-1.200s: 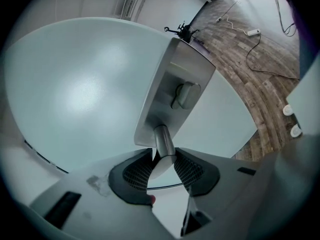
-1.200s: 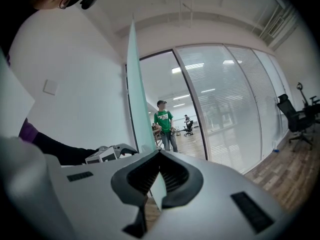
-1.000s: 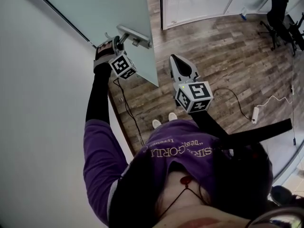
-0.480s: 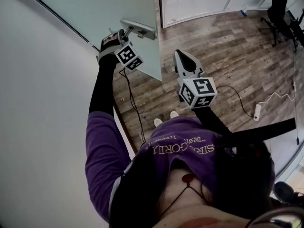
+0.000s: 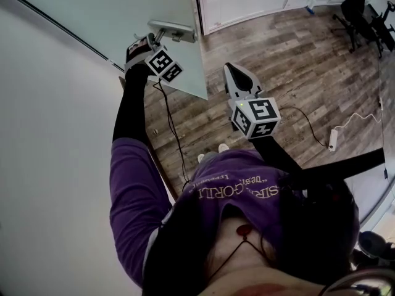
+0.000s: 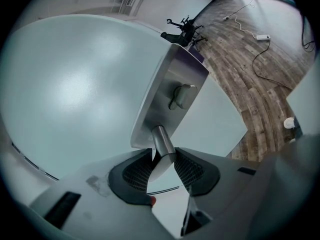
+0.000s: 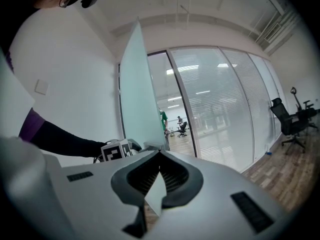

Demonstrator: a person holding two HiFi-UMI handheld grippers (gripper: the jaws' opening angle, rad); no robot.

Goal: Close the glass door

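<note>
1. The white wall lies to the left of the glass door in the head view.
2. The wood floor spreads out to the right of the glass door.
3. The frosted glass door stands ajar. The right gripper view shows it nearly edge-on, with a glazed partition to its right.
4. The person in a purple top stands just beside the door's free edge, with the left arm stretched up to it.
5. An office chair sits well away from the door, at the far right.
6. The right gripper hangs in the air near the door's free edge without touching it. Its jaws are closed tip to tip with nothing between them.
7. The left gripper is at the door. Its jaws are clamped round the door handle, with both pads pressed against the lever.
8. The metal door handle sticks out from a steel plate at the door's free edge.
9. A white power strip lies on the floor well away from the door.
</note>
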